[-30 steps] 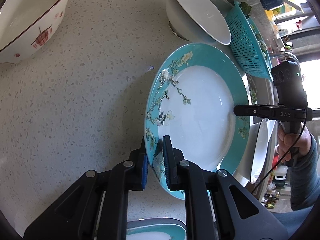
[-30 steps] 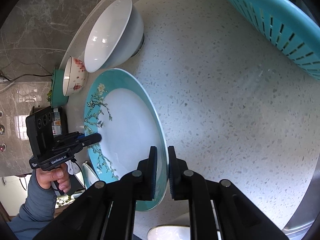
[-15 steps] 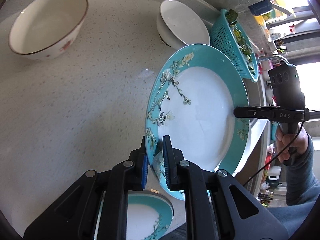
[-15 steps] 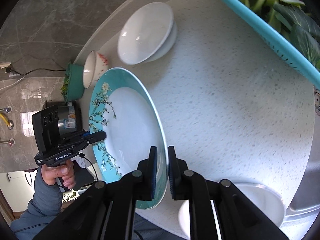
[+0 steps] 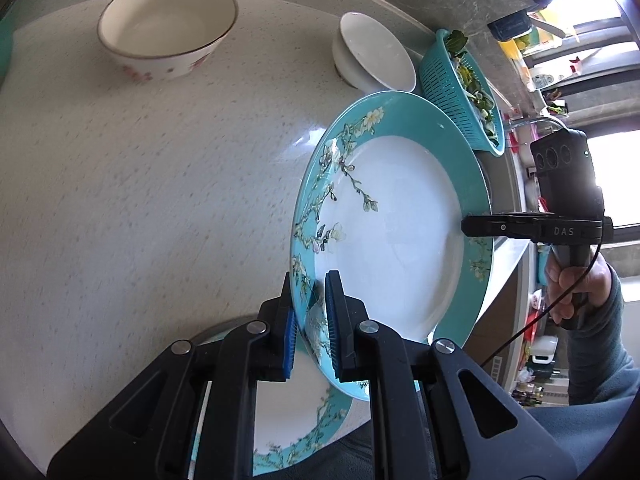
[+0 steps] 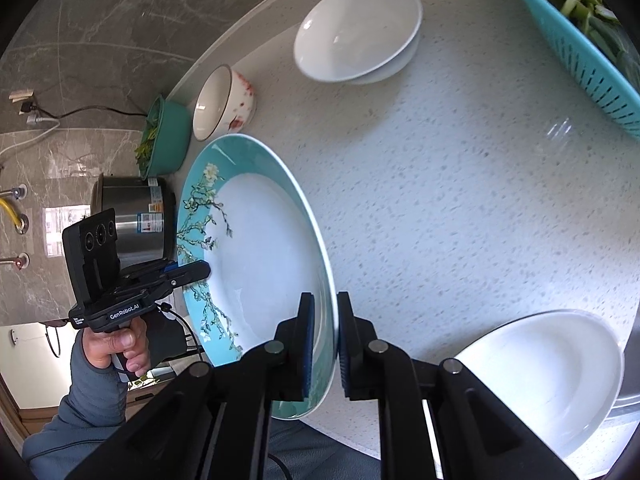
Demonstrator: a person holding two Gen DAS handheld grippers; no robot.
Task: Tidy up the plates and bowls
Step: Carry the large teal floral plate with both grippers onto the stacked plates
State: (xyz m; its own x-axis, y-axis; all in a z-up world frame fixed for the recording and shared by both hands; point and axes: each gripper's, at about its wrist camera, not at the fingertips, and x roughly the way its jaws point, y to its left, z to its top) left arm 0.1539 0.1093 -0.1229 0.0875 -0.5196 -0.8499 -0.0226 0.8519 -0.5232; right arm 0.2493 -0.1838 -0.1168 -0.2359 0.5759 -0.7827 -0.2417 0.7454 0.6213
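A teal floral plate (image 5: 400, 232) is held in the air above the speckled counter (image 5: 140, 184), gripped at opposite rims. My left gripper (image 5: 311, 320) is shut on its near rim. My right gripper (image 6: 324, 340) is shut on the opposite rim of the same plate (image 6: 260, 264). A second teal floral plate (image 5: 296, 420) lies on the counter below my left gripper. A red-patterned bowl (image 5: 168, 28) and stacked white bowls (image 5: 372, 56) stand at the back. A white plate (image 6: 548, 372) lies at the counter's front right.
A teal colander of greens (image 5: 464, 92) stands at the right, near the sink edge. A teal bowl of greens (image 6: 164, 136) and a steel pot (image 6: 136, 216) stand at the far left of the counter. A dark marble wall (image 6: 120, 20) runs behind.
Both grippers have lifted the teal plate higher and back from the counter. The bowls look farther away, and the second teal plate and the white plate have come into view below.
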